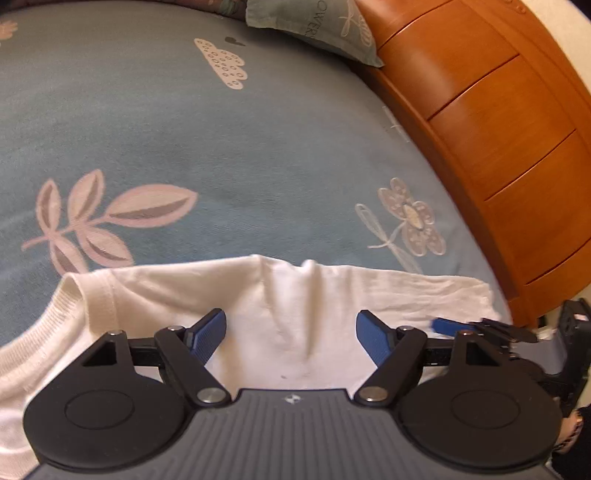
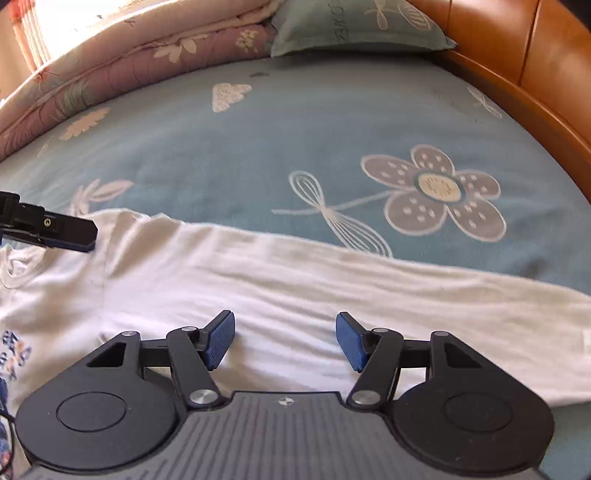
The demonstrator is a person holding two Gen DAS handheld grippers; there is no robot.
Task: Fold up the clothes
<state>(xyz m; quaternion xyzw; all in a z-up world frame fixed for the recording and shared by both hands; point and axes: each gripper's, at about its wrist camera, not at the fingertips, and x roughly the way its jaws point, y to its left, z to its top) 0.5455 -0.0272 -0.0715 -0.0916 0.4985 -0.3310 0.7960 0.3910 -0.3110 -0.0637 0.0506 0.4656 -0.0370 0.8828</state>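
White shirt (image 1: pixel 280 310) lies flat along the lower half of both frames on the blue flowered bed (image 1: pixel 184 140); ribbed collar at lower left of the left wrist view. Left tongs (image 1: pixel 291 338) stand apart above the cloth, nothing between the pads; right tongs (image 2: pixel 285 341) likewise apart over the shirt (no grip on fabric). Green pillow (image 2: pixel 354 26) at top centre; wooden headboard (image 1: pixel 498 129) at right.

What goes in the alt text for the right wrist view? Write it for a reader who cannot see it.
The right gripper, jaws open and empty, hovers over a white cotton T-shirt spread on a blue flower-patterned bedsheet. The left gripper's black fingertip pokes in over the shirt at the left edge; a green pillow lies at the wooden headboard.
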